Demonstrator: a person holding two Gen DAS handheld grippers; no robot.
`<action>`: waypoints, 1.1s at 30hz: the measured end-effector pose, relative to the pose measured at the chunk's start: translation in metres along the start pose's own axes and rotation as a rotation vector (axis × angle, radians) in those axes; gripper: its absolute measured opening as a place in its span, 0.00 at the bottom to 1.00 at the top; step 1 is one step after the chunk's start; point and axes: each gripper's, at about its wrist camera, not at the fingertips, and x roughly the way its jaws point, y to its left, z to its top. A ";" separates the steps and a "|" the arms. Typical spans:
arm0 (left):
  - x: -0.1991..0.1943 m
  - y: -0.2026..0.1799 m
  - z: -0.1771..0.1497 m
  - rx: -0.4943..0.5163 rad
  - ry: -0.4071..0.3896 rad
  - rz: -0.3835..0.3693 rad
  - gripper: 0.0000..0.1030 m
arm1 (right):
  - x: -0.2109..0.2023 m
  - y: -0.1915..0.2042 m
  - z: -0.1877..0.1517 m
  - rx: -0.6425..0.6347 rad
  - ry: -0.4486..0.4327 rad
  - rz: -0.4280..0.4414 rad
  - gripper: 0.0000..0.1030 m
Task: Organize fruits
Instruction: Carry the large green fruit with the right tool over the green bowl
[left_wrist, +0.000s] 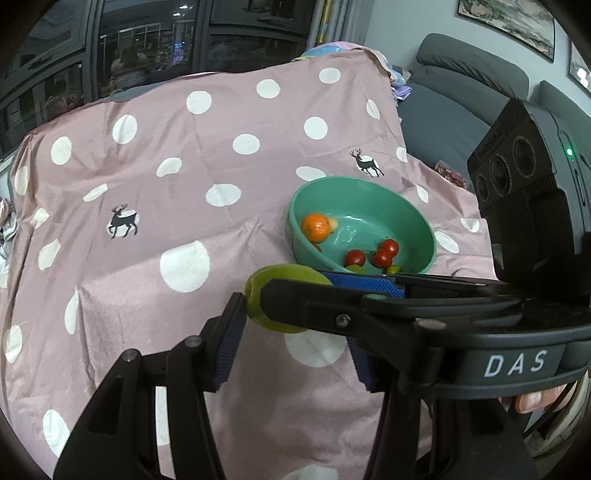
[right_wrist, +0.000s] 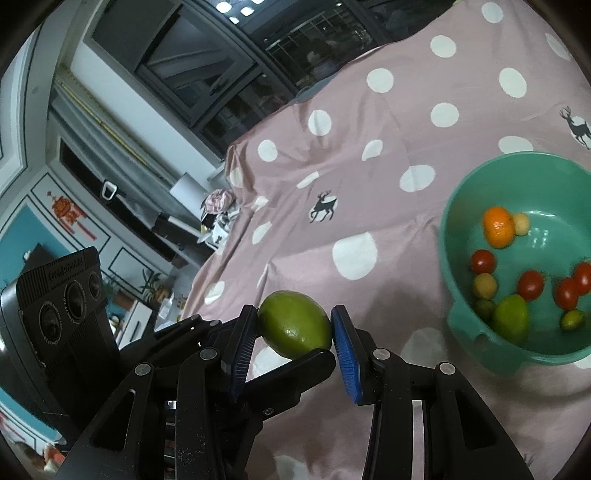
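Observation:
A green lime (right_wrist: 294, 324) sits between the blue pads of my right gripper (right_wrist: 295, 341), which is shut on it above the pink dotted cloth. In the left wrist view the same lime (left_wrist: 258, 295) shows behind the right gripper's finger (left_wrist: 332, 306), which crosses in front. My left gripper (left_wrist: 295, 354) is open and empty; its left pad (left_wrist: 231, 343) is close beside the lime. A teal bowl (left_wrist: 369, 192) holds an orange (left_wrist: 316, 227) and red cherry tomatoes (left_wrist: 384, 254). In the right wrist view the bowl (right_wrist: 458, 321) also holds another lime (right_wrist: 511, 317) and small yellow-green fruits.
The pink cloth with white dots and deer prints (left_wrist: 166, 206) covers the table. A grey sofa (left_wrist: 461, 85) stands behind at the right. Dark windows (left_wrist: 147, 44) are at the back. Shelves and clutter (right_wrist: 177, 221) lie beyond the table's left edge.

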 end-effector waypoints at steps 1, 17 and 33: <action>0.003 -0.002 0.002 0.004 0.002 -0.004 0.51 | -0.002 -0.003 0.000 0.004 -0.003 -0.003 0.42; 0.044 -0.040 0.029 0.079 0.020 -0.072 0.51 | -0.030 -0.050 0.016 0.064 -0.074 -0.058 0.42; 0.097 -0.065 0.051 0.124 0.062 -0.140 0.51 | -0.046 -0.104 0.027 0.128 -0.104 -0.118 0.42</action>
